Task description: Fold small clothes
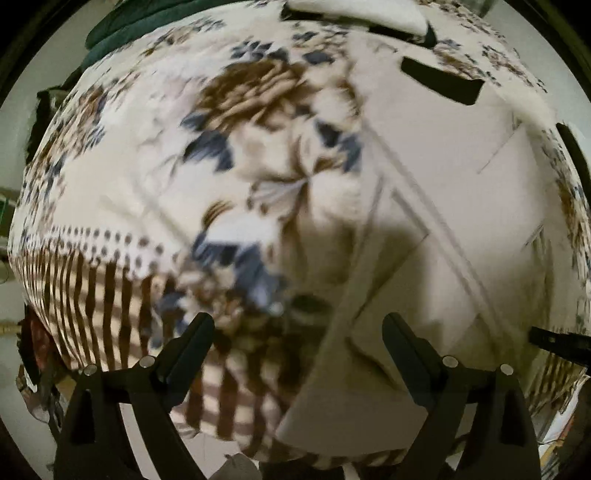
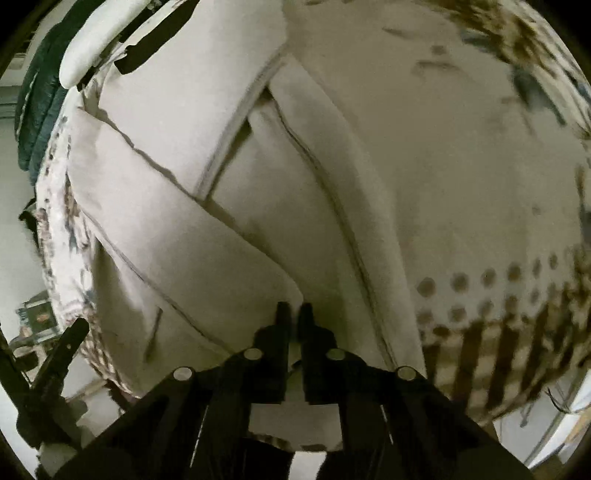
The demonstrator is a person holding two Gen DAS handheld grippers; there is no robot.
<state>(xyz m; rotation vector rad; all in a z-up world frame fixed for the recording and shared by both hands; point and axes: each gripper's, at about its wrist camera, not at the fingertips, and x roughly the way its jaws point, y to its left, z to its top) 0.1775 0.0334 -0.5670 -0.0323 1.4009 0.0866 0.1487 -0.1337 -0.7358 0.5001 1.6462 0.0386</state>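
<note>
A cream garment [image 1: 436, 206] with seams and black trim patches lies spread on a floral bedsheet [image 1: 236, 110]. In the right wrist view the same garment [image 2: 192, 236] fills the frame, with one part folded diagonally across it. My left gripper [image 1: 298, 321] is open and empty, its fingers wide apart just above the sheet by the garment's near-left edge. My right gripper [image 2: 294, 309] is shut on the garment's cloth at its near edge; cream fabric shows between the fingers [image 2: 282, 314].
A second white and black folded piece [image 1: 354, 14] lies at the far edge of the bed; it also shows in the right wrist view [image 2: 92, 48]. A dark green cloth [image 1: 122, 26] lies at the far left. The sheet's striped border [image 1: 92, 306] hangs over the near bed edge. The other gripper [image 2: 59, 350] shows at left.
</note>
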